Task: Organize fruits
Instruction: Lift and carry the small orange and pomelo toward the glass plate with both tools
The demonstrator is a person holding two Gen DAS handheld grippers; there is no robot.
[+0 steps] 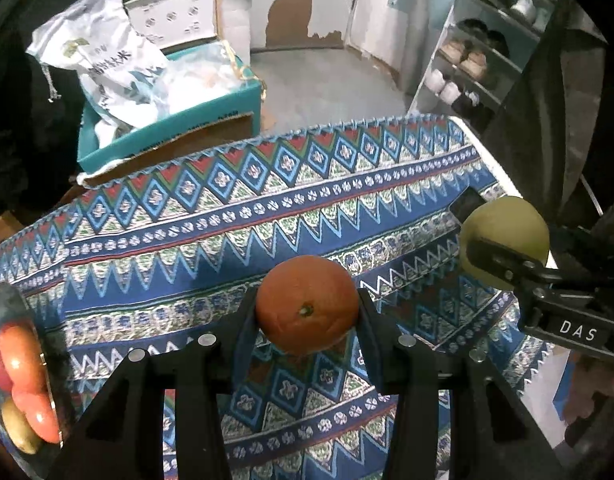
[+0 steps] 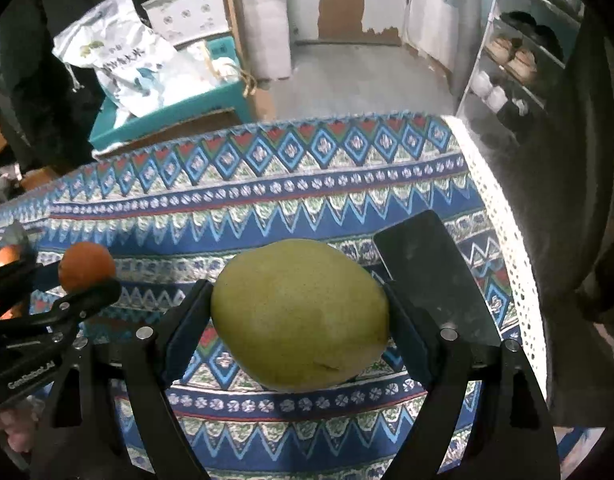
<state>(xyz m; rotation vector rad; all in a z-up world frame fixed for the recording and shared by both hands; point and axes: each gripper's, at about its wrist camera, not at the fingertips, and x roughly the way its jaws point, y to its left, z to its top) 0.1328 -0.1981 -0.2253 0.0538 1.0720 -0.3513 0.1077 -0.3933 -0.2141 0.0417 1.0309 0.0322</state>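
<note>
My left gripper (image 1: 307,308) is shut on an orange (image 1: 307,304) and holds it above the patterned tablecloth (image 1: 227,220). My right gripper (image 2: 299,320) is shut on a green mango (image 2: 299,316), also above the cloth. In the left wrist view the mango (image 1: 507,224) and right gripper (image 1: 503,256) show at the right. In the right wrist view the orange (image 2: 87,266) and left gripper (image 2: 83,280) show at the left. A dark bowl (image 1: 7,300) at the far left holds red, orange and yellow-green fruits (image 1: 23,364).
A black phone (image 2: 431,264) lies on the cloth near the right edge. Behind the table stand a teal box (image 1: 167,128) with a white bag (image 1: 103,52), and a shoe rack (image 1: 479,52) at the right. The table's right edge has white lace (image 2: 507,240).
</note>
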